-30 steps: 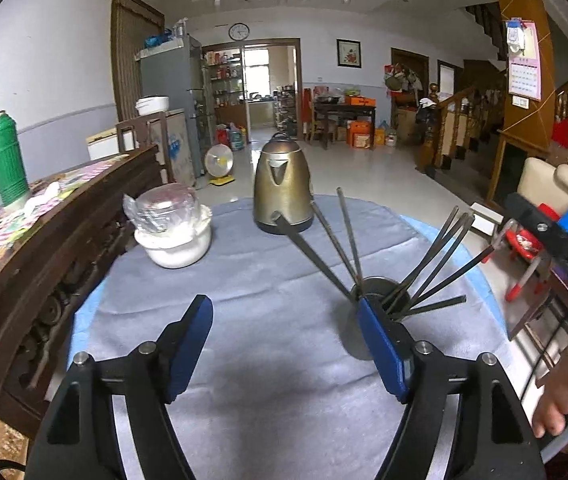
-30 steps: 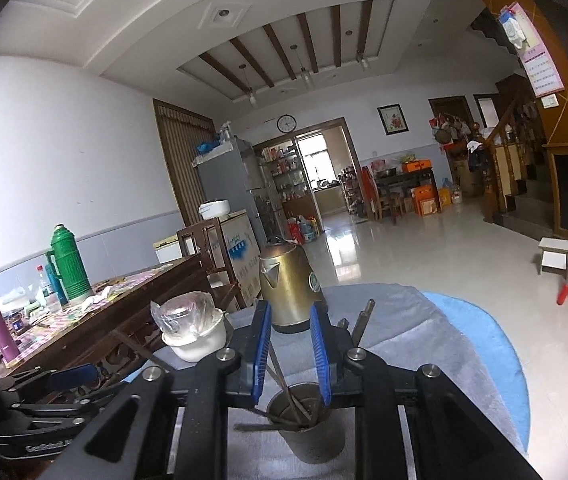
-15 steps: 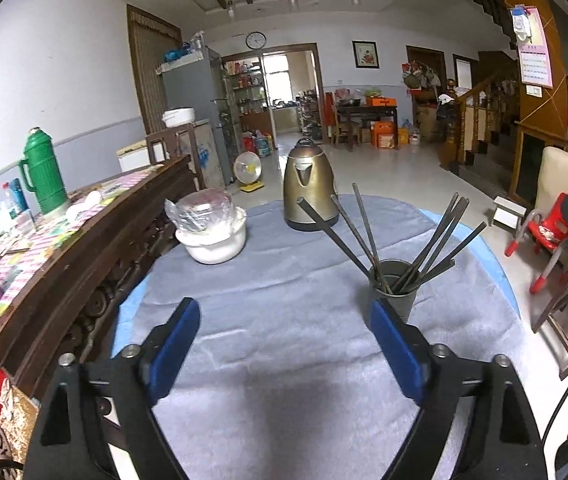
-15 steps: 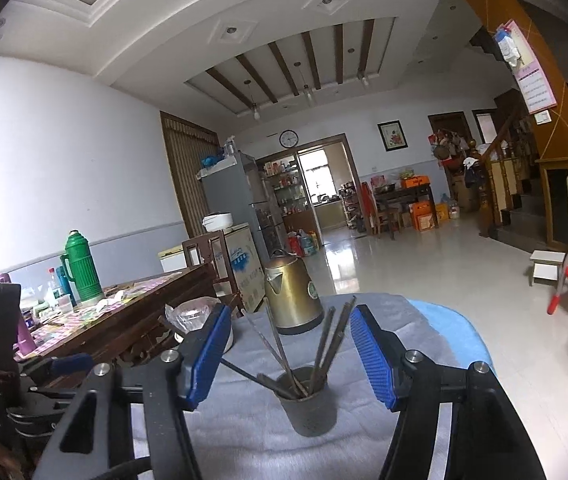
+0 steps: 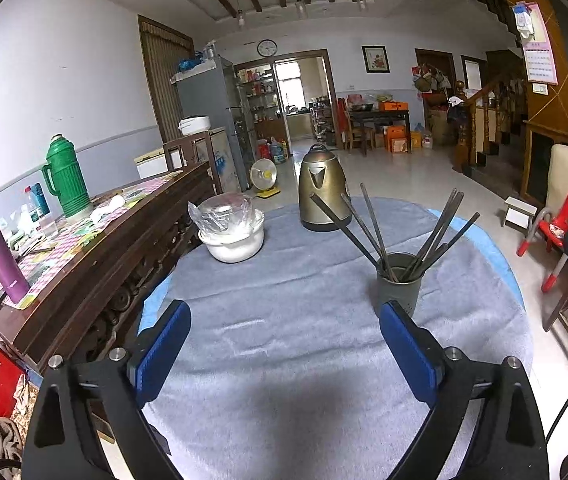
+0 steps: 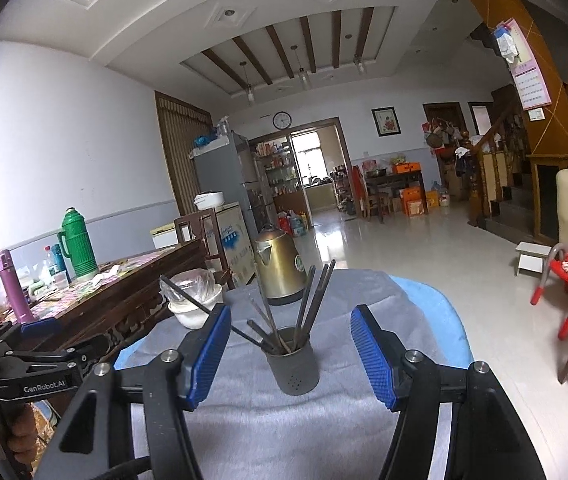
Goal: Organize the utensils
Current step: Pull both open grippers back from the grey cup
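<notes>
Chopsticks (image 5: 399, 232) stood fanned out in a grey holder cup (image 5: 397, 284) toward the right side of the round table (image 5: 284, 360), which was covered by a grey cloth.

Left wrist view: left gripper (image 5: 284, 344) was over the near part of the table, its jaws opening, nothing between the blue pads; the cup stood just beyond the right pad, not touched. Only this view showed the whole cloth, with a brass-coloured kettle (image 5: 321, 196) at the far edge and a white bowl (image 5: 234, 236) under plastic wrap toward the far left edge. Part of a hand showed at the lower right corner.

Right wrist view: right gripper (image 6: 289, 352) was spread wide, released; the holder cup (image 6: 293, 364) sat framed between its pads but beyond them, untouched. Only here did the left gripper (image 6: 36, 340) appear from outside, at the left edge, gripped by a hand.

Room: wooden sideboard (image 5: 96, 248) left of the table with a green flask (image 5: 66, 178), tiled floor, staircase at right.
</notes>
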The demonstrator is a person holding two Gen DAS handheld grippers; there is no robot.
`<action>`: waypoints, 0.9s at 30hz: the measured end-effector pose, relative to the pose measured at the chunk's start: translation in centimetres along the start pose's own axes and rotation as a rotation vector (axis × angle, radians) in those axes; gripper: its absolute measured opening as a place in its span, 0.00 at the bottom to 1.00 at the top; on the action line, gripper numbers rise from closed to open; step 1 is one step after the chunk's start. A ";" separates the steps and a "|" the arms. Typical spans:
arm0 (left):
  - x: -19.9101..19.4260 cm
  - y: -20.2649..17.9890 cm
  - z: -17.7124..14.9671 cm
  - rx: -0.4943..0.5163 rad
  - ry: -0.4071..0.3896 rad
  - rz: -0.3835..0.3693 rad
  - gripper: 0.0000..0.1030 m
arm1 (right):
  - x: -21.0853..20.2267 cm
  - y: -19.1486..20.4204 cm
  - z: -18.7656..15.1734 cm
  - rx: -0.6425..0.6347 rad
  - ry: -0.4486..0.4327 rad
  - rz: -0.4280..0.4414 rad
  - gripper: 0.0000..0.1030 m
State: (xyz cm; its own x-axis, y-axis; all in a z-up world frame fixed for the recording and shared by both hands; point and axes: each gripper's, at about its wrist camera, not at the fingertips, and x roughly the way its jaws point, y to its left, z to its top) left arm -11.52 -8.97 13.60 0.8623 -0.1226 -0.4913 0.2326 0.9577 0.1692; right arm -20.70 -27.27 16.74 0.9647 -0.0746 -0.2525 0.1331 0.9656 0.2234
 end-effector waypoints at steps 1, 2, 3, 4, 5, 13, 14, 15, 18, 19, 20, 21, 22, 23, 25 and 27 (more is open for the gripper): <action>0.0 -0.1 -0.1 0.003 0.001 0.001 0.93 | 0.0 0.1 -0.1 0.000 0.003 -0.001 0.65; -0.1 -0.1 -0.3 0.006 0.001 0.002 0.93 | 0.1 0.2 -0.3 -0.002 0.009 -0.001 0.65; -0.1 -0.2 -0.4 0.009 0.001 0.003 0.93 | 0.1 0.2 -0.3 -0.003 0.012 -0.001 0.65; 0.0 -0.2 -0.4 0.009 0.003 0.002 0.93 | 0.0 0.3 -0.5 -0.005 0.013 -0.002 0.65; 0.0 -0.2 -0.4 0.008 0.005 0.000 0.93 | 0.0 0.3 -0.6 -0.007 0.014 -0.003 0.65; 0.3 -0.3 -0.7 -0.004 0.015 -0.006 0.93 | -0.2 0.4 -1.6 -0.012 0.030 -0.014 0.65; 0.3 -0.3 -0.7 -0.004 0.017 -0.006 0.93 | -0.1 0.3 -1.6 -0.010 0.031 -0.014 0.65; 0.4 -0.3 -0.7 -0.008 0.019 -0.008 0.93 | -0.1 0.3 -1.6 -0.011 0.034 -0.014 0.65; 1.0 -0.2 -0.4 -0.017 0.024 -0.011 0.93 | 0.1 0.3 -1.7 -0.020 0.041 -0.022 0.65; 1.3 -0.2 -0.3 -0.020 0.028 -0.012 0.93 | 0.3 0.3 -1.8 -0.022 0.046 -0.026 0.65; 1.6 -0.2 -0.2 -0.023 0.030 -0.012 0.93 | 0.6 0.1 -1.9 -0.019 0.052 -0.028 0.65; 1.9 -0.1 -0.1 -0.028 0.033 -0.013 0.93 | 0.8 0.1 -1.9 -0.016 0.056 -0.028 0.65; 2.2 0.0 0.0 -0.033 0.036 -0.011 0.93 | 1.0 -0.1 -1.9 -0.011 0.060 -0.028 0.65; 2.4 0.0 0.1 -0.035 0.041 -0.010 0.93 | 1.3 -0.2 -1.8 -0.006 0.061 -0.029 0.65; 3.0 0.2 0.2 -0.039 0.052 -0.009 0.93 | 2.0 -0.5 -1.6 0.013 0.068 -0.025 0.65; 3.5 0.4 0.3 -0.043 0.056 -0.006 0.93 | 2.6 -0.5 -1.5 0.029 0.073 -0.016 0.65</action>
State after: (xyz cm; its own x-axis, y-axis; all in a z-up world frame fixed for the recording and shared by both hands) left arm -8.29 -9.10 12.23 0.8343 -0.1152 -0.5391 0.2173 0.9675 0.1296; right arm -18.65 -27.57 14.53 0.9434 -0.0709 -0.3240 0.1563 0.9567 0.2457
